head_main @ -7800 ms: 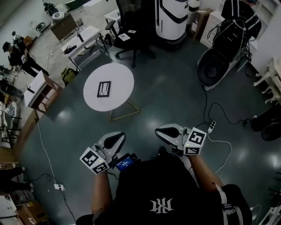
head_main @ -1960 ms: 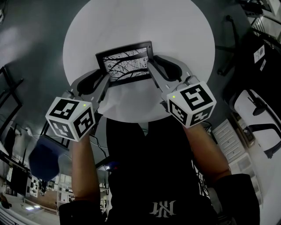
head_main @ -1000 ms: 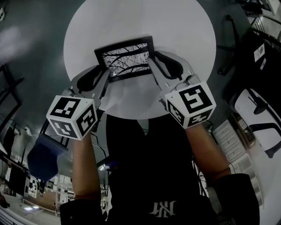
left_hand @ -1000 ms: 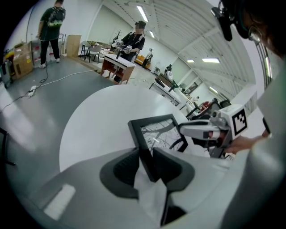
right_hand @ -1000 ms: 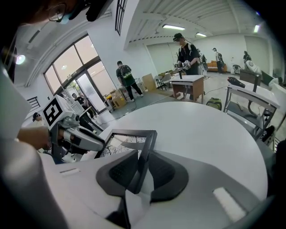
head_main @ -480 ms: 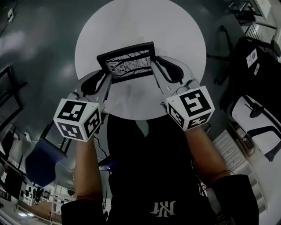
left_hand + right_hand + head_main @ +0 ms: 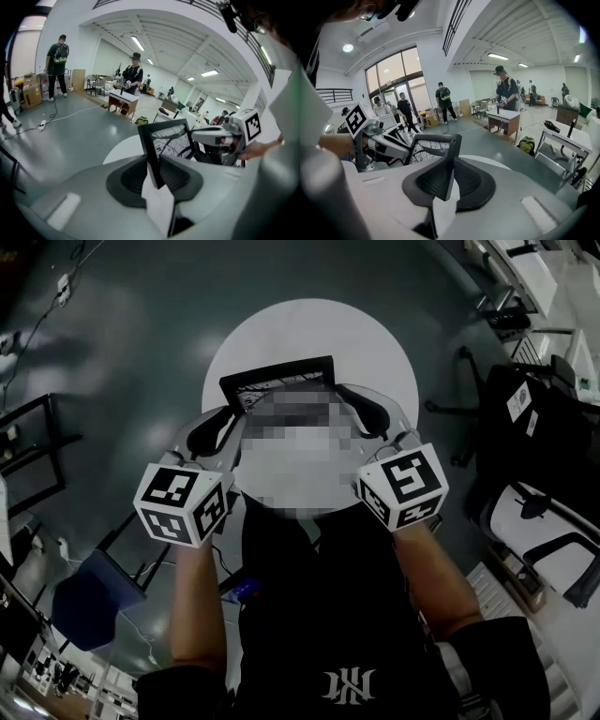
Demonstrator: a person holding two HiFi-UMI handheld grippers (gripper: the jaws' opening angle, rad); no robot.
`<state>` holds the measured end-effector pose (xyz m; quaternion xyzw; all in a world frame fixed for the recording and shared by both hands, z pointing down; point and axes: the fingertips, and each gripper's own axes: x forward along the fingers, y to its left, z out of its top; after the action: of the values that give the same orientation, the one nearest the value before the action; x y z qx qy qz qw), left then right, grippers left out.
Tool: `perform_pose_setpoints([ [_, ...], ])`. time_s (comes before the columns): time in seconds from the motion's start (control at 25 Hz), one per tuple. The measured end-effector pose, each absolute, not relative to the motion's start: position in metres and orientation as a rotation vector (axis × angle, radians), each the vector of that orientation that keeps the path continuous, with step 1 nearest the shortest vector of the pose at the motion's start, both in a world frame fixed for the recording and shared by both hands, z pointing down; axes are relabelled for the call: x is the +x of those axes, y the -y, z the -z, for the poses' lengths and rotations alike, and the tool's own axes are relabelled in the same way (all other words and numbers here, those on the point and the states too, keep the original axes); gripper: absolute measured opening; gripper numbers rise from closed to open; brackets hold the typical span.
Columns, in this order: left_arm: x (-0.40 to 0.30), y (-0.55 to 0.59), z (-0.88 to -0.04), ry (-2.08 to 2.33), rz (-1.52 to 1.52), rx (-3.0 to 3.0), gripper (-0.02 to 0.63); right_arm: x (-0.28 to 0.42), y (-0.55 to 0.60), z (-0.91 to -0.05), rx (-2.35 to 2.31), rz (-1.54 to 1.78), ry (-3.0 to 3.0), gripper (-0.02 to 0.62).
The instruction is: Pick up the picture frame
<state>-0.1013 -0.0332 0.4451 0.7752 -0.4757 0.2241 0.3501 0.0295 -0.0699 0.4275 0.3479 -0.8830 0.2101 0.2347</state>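
Head view: picture frame (image 7: 277,372) in air over round white table (image 7: 314,329), tilted, clear of table top. Left gripper (image 7: 232,418) jaws clamped on frame's left edge. Right gripper (image 7: 339,401) jaws clamped on frame's right edge. Both grippers at table's near side.

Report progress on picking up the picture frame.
Done: the left gripper and the right gripper are each clamped on a side edge of the black picture frame, which appears held clear above the round white table. In hand: the frame is carried between both grippers. Left: nothing of the pickup itself that I can see, beyond keeping both grips firm.
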Motion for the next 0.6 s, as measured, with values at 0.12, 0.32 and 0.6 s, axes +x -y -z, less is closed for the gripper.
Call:
perform_pose_setpoints([
  [0.12,-0.109,0.041,-0.407,1.286,-0.536,2.042,0.08,0.023,0.076,-0.391,0.955,-0.524,2.465,0.046],
  [0.32,-0.12,0.056,-0.342,1.389,-0.472,2.089,0.08,0.015,0.083,-0.331,0.952,-0.44,2.541,0.038],
  [0.6,-0.126,0.062,-0.246,1.498,-0.413,2.19,0.08,0.009,0.093,-0.24,0.989,-0.327,2.655,0.035],
])
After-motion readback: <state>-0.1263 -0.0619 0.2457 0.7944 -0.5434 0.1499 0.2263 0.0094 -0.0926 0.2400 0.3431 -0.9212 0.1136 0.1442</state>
